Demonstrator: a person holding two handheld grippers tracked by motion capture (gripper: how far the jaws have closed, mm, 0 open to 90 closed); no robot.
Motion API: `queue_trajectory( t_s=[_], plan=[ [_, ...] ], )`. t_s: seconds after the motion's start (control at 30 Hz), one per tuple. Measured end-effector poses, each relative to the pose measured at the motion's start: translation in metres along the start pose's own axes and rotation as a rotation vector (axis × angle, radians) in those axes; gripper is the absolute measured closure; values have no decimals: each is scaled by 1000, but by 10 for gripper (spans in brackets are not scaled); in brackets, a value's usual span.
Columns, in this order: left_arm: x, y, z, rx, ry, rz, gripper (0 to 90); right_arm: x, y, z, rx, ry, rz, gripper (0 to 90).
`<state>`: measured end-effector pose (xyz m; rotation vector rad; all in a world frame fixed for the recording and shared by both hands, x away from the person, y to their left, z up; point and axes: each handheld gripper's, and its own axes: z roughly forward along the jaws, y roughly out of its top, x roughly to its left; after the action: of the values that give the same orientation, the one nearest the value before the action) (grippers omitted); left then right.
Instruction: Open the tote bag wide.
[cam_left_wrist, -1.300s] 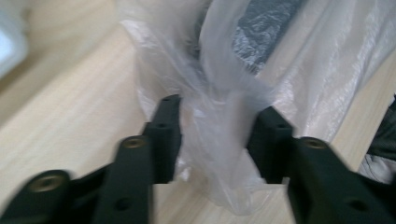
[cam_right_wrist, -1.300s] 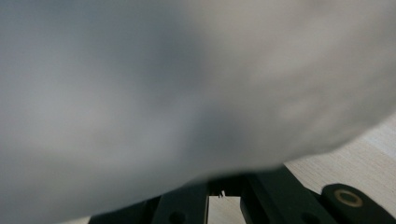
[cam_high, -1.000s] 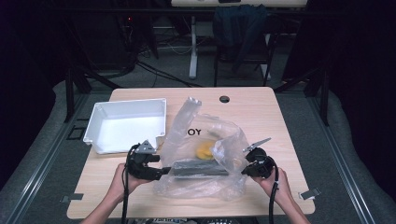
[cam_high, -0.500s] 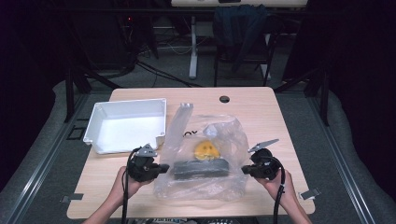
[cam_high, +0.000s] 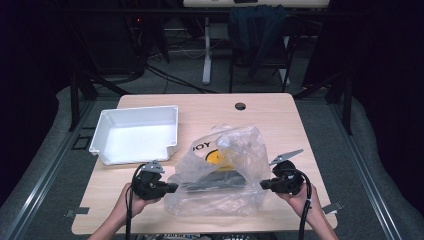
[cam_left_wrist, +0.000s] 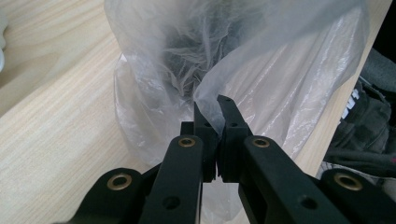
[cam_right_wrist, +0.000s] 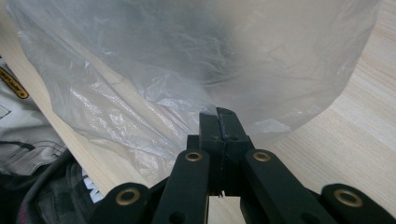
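Step in hand: both grippers hold opposite sides of the plastic bag (cam_high: 220, 175), judged to be spreading or steadying it on the table (cam_high: 300, 125).
Bag location: near-centre of the table, between the two grippers, right of the white tray (cam_high: 135, 135) and apart from it.
Left gripper (cam_high: 170, 188): jaws pressed together, pinching a fold of film at the bag's left edge; the left gripper view shows the film caught between the tips.
Right gripper (cam_high: 264, 184): jaws pressed together at the bag's right edge; the right gripper view shows them closed on the film's margin.
Advice on the step: keep both pinches near the edge, pull outward evenly and low over the table, avoid jerks; uneven tension would likely tear or slip the thin film.
Bag material: thin translucent plastic, crinkled, glossy, billowed into a soft dome; printed letters and a yellow mark on the far face.
Contents: a dark flat elongated item (cam_high: 215, 181) lies inside; identity cannot be determined.
Tray: rigid, white, rectangular, with raised walls.
Table surface: pale wood grain, matt, with a round dark grommet (cam_high: 240, 106) at the far edge.
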<state>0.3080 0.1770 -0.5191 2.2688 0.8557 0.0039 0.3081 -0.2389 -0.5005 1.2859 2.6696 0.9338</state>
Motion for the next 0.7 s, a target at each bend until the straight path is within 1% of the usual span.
queue_trajectory(
  t_s=[0.03,0.1,0.13,0.17,0.2,0.23,0.3,0.33,0.37,0.4,0.43,0.5,0.53,0.57,0.6,0.63,0.67,0.7],
  plan=[
    [2,0,2,13,4,-2,888,0,0,0,4,11,-3,900],
    [4,-2,5,25,13,-11,888,-1,0,1,12,18,-3,900],
    [5,-2,6,29,13,-18,889,-1,0,4,17,17,-1,900],
    [7,-3,8,38,20,-16,888,0,0,7,22,8,6,900],
    [9,-3,11,45,24,-23,888,-1,0,10,42,7,-2,900],
    [10,-4,12,53,26,-27,888,0,0,15,59,1,4,900],
    [11,-4,16,62,32,-30,888,-1,0,22,91,-15,-1,900],
    [12,-3,17,68,36,-27,888,-2,0,27,97,-12,4,900],
    [13,-3,19,71,42,-27,887,-3,1,30,120,-17,-4,900],
    [13,-3,20,74,45,-26,887,-5,2,34,134,-21,-2,900],
    [13,-2,21,74,48,-24,886,-6,3,37,136,-14,6,900],
    [14,-1,24,78,61,-18,881,-8,5,42,131,-28,11,900],
    [15,-1,24,81,69,-11,874,-9,7,43,141,-24,7,900],
    [14,0,25,76,76,-15,861,-9,7,44,138,-31,12,900],
    [15,0,26,81,83,-6,847,-10,8,45,149,-36,2,900],
    [15,1,26,85,92,-4,810,-10,8,46,138,-42,11,900],
    [16,2,24,95,103,7,748,-10,8,46,139,-38,7,900],
    [16,2,23,88,93,4,700,-10,7,46,143,-37,5,900]
  ],
)
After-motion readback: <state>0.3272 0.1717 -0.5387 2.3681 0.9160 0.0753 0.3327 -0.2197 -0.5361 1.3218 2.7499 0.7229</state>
